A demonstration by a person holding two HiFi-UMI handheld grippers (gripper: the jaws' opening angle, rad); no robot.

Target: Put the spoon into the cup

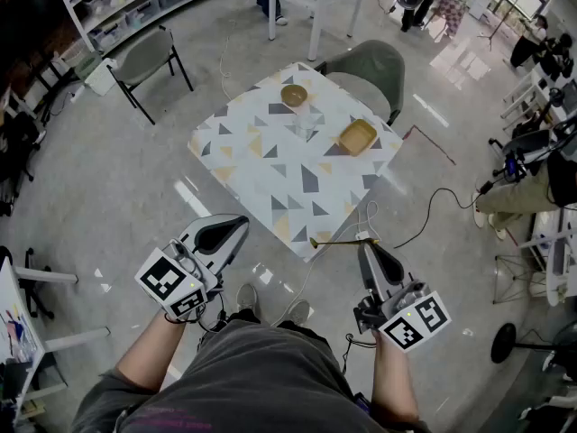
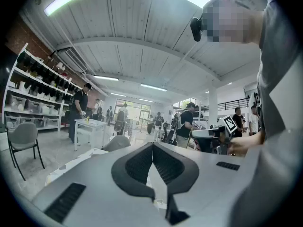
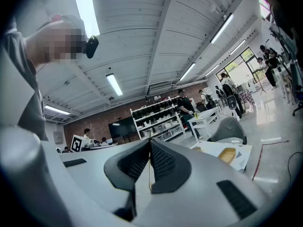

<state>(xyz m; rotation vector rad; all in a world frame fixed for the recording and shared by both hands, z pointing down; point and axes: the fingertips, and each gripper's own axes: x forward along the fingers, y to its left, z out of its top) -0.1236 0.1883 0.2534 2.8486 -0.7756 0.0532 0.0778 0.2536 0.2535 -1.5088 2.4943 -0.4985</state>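
The right gripper [image 1: 366,247] pinched the spoon [image 1: 338,240] sideways, with the cup [image 1: 306,126] well ahead on the table [image 1: 270,192]; the left gripper [image 1: 242,224] sat closed, empty.

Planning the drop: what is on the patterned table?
On the table: a bowl, a clear cup and a yellow dish. The cup's inside is too small to judge.

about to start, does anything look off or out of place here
Nothing looks spilled or damaged. Only the spoon stands out: the right gripper holds it crosswise, sticking out leftward by the near corner of the table.
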